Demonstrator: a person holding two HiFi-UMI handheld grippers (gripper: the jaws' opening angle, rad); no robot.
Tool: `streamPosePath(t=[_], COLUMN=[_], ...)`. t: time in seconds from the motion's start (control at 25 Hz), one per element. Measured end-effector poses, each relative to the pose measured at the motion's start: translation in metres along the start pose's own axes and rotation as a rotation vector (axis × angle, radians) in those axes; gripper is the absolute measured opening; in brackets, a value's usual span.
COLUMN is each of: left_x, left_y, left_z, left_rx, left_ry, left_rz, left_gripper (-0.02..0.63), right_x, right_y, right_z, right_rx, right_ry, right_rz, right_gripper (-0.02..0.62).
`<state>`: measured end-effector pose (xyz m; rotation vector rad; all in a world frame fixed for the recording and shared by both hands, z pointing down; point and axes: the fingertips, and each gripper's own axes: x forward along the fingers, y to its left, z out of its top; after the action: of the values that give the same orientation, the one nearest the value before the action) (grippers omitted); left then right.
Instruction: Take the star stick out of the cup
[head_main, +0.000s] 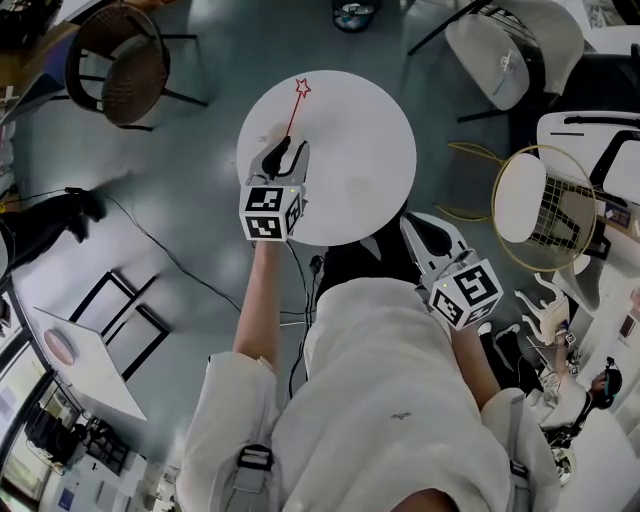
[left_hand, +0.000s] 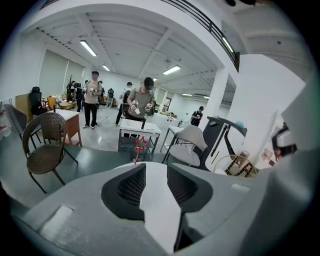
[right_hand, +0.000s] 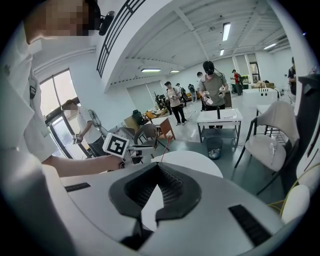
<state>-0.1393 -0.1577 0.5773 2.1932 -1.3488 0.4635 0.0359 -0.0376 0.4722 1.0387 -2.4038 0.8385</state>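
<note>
The red star stick lies on the round white table, star end pointing to the far edge. No cup shows in any view. My left gripper hovers over the stick's near end, jaws open, with only bare table in the gap. From the left gripper view the star stick sits just past the left jaw tip. My right gripper stays at the table's near right edge. In the right gripper view its jaw tips meet, holding nothing, and the star stick and table lie ahead.
A wicker chair stands at the far left, a white chair at the far right, a gold wire stand to the right of the table. Cables run over the floor under the table's near side. Several people stand far off by desks.
</note>
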Motion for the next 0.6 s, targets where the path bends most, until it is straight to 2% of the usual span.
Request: streamPosePath(t=[0.4,0.6], left_x=[0.03,0.049], left_y=[0.018,0.028], left_z=[-0.008,-0.015], left_rx=[0.118,0.136], left_ry=[0.075,0.116], left_rz=[0.001,-0.008], left_gripper=[0.138,0.187], right_x=[0.004,0.004], right_y=[-0.001,-0.006], right_z=[-0.001,-0.002], right_rx=[0.01,0.017], right_ry=[0.01,0.016], right_rz=[-0.007,-0.025], right_gripper=[0.006,0.006])
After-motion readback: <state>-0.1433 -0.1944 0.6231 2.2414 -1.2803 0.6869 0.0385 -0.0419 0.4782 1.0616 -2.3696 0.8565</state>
